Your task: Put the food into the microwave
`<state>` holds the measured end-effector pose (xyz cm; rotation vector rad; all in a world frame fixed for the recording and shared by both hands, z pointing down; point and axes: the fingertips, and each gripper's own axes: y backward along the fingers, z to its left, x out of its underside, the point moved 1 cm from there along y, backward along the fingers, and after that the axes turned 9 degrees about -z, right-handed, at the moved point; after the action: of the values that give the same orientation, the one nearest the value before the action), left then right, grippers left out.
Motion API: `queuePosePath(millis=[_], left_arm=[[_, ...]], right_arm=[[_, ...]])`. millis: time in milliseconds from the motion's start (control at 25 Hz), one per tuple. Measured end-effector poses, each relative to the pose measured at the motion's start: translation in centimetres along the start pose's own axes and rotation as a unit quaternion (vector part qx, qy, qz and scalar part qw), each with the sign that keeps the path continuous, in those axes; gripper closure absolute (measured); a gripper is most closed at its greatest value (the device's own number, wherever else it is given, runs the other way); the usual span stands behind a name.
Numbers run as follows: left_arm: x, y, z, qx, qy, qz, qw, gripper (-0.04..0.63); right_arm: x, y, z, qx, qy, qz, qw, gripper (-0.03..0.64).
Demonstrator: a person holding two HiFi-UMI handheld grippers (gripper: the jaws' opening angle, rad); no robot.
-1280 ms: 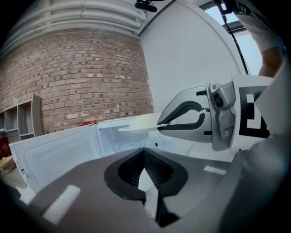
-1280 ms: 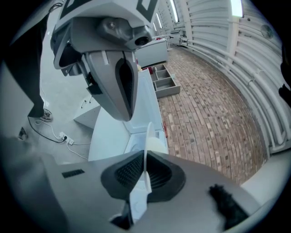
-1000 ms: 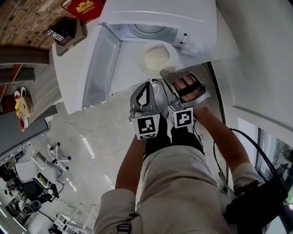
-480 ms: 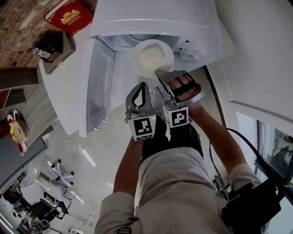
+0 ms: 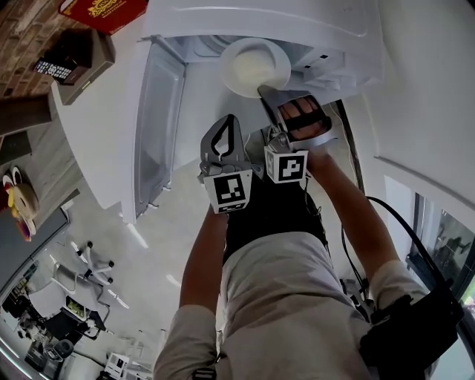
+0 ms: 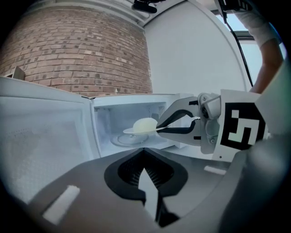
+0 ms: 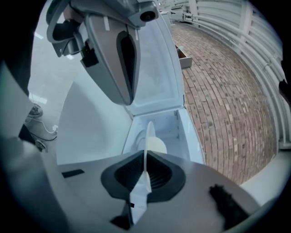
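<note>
Progress shows: our right hand-held gripper (image 5: 265, 92), pinching the rim of the round white plate (image 5: 256, 63) of pale mounded food (image 6: 144, 124), has carried it into the open white microwave (image 5: 245, 22), while our left hand-held gripper (image 5: 229, 120) hovers pressed together, empty.

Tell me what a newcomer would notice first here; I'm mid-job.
The white plate with a pale mound of food, pinched by its rim in the right gripper, hangs at the mouth of the white microwave. The microwave door stands wide open at left. The left gripper hovers shut and empty beside the right one.
</note>
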<state>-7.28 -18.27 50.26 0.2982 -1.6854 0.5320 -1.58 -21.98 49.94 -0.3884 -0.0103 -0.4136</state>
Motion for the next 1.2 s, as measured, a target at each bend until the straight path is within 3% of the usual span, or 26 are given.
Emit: queuePosePath(millis=[320,1200], left_arm=[[2.0,-2.0,0.9,-0.001,0.005,0.01,0.9999,0.588],[2.9,-4.9,3.9,-0.005,0.023,0.024,0.9994,0.588]], right_arm=[[1.3,-2.6,0.5,-0.013,-0.005,0.008,1.0,0.597],[2.8,-9.8,-0.6,-0.028,-0.041,0.035,0.998,0.597]])
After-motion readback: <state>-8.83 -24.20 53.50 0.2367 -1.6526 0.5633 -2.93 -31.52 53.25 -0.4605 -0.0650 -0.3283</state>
